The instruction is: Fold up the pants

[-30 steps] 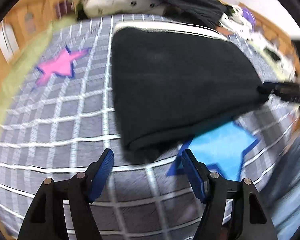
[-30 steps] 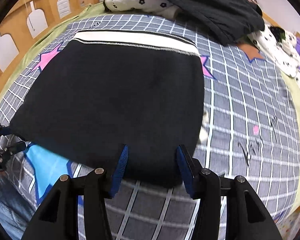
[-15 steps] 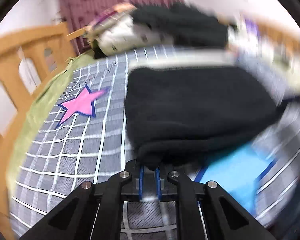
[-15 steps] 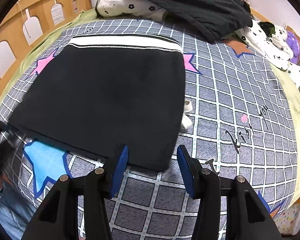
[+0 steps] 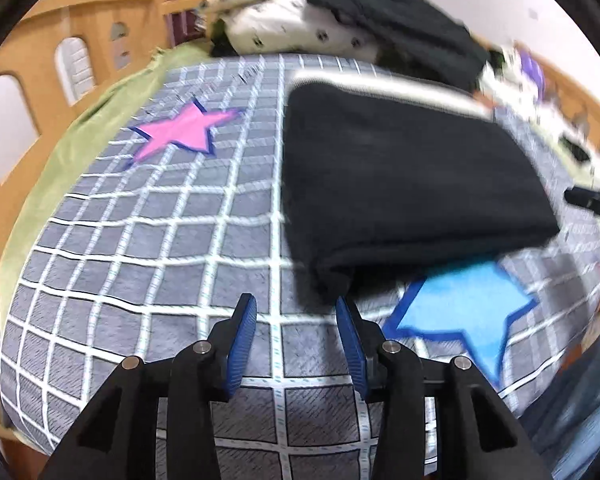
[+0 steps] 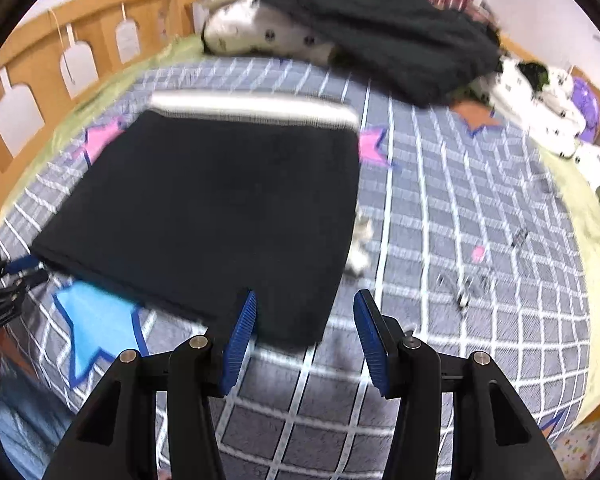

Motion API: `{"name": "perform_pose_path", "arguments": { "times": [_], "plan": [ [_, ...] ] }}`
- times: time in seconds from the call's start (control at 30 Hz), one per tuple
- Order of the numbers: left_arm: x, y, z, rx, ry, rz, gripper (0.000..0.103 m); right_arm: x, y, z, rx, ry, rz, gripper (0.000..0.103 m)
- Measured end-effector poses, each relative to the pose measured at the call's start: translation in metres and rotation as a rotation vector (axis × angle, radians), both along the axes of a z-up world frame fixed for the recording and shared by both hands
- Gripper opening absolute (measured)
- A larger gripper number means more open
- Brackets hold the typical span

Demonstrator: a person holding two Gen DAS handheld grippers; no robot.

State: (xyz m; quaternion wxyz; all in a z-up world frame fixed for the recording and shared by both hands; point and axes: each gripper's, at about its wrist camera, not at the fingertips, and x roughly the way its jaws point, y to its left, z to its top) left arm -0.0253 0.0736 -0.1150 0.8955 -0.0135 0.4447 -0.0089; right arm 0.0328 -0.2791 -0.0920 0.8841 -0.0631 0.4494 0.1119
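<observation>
Black folded pants (image 5: 400,184) with a white waistband at the far end lie flat on the grey checked bedspread (image 5: 140,240). My left gripper (image 5: 296,306) hovers just short of their near left corner. Its jaws are opening and nothing is between them. In the right wrist view the same pants (image 6: 220,208) fill the middle. My right gripper (image 6: 306,298) stands open over their near right corner, and its pads do not press the cloth. The left gripper (image 6: 4,276) also shows at that view's left edge.
A pile of dark and white spotted clothes (image 6: 360,28) lies at the head of the bed. A wooden bed rail (image 6: 60,56) runs along the left. More white and purple clothes (image 6: 548,108) lie at the far right. Pink and blue stars mark the bedspread.
The left gripper, open a second ago, shut on the pants' near corner, then opened again and drew back. The right gripper stayed open and pulled back slightly.
</observation>
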Motion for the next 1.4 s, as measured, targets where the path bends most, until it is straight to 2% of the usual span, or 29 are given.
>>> {"name": "perform_pose_path", "arguments": {
  "times": [0.1, 0.17, 0.23, 0.33, 0.37, 0.4, 0.43, 0.47, 0.53, 0.67, 0.77, 0.9, 0.97, 1.1, 1.27, 1.33, 1.4],
  "plan": [
    [0.008, -0.007, 0.019, -0.011, -0.07, -0.019, 0.045, 0.007, 0.0, 0.009, 0.055, -0.035, -0.003, 0.052],
    [0.024, -0.021, 0.03, 0.003, -0.08, -0.057, 0.045, 0.019, 0.006, 0.012, 0.062, -0.035, 0.002, 0.052],
    [0.042, -0.034, 0.037, -0.017, -0.087, -0.118, 0.045, 0.031, 0.015, 0.013, 0.042, -0.047, 0.031, 0.052],
    [0.068, -0.043, 0.012, -0.074, 0.007, -0.171, 0.047, 0.044, 0.029, 0.002, -0.041, -0.061, 0.06, 0.052],
    [0.071, -0.044, -0.004, -0.074, 0.052, -0.171, 0.047, 0.048, 0.03, -0.008, -0.055, -0.018, 0.062, 0.052],
    [0.067, -0.044, -0.017, -0.068, 0.045, -0.171, 0.046, 0.052, 0.031, -0.024, -0.063, 0.063, 0.072, 0.051],
    [0.06, -0.046, -0.021, -0.057, 0.004, -0.175, 0.046, 0.053, 0.031, -0.036, -0.065, 0.107, 0.069, 0.051],
    [0.052, -0.051, -0.021, -0.02, -0.021, -0.179, 0.046, 0.051, 0.027, -0.042, -0.043, 0.106, 0.06, 0.052],
    [0.046, -0.056, -0.017, -0.005, -0.007, -0.196, 0.05, 0.046, 0.024, -0.041, -0.034, 0.1, 0.066, 0.052],
    [0.043, -0.047, -0.011, -0.072, 0.017, -0.197, 0.052, 0.04, 0.024, -0.04, -0.066, 0.12, 0.101, 0.054],
    [0.056, -0.042, 0.001, -0.096, 0.019, -0.142, 0.053, 0.044, 0.023, -0.025, -0.048, 0.079, 0.12, 0.053],
    [0.096, -0.049, 0.017, -0.025, -0.004, -0.078, 0.053, 0.064, 0.023, 0.004, 0.001, -0.03, 0.067, 0.053],
    [0.117, -0.053, 0.026, -0.026, -0.004, -0.067, 0.053, 0.084, 0.027, 0.014, 0.019, -0.063, 0.039, 0.053],
    [0.154, -0.061, 0.044, 0.014, -0.051, -0.069, 0.053, 0.125, 0.036, 0.02, 0.055, -0.105, 0.0, 0.053],
    [0.194, -0.074, 0.042, 0.111, -0.094, -0.074, 0.055, 0.171, 0.045, 0.004, 0.042, -0.115, -0.029, 0.053],
    [0.209, -0.074, 0.032, 0.123, -0.08, -0.058, 0.055, 0.186, 0.048, -0.007, 0.022, -0.104, -0.027, 0.053],
    [0.224, -0.072, 0.016, 0.137, -0.038, -0.046, 0.055, 0.198, 0.05, -0.026, -0.016, -0.054, -0.028, 0.053]
  ]
}}
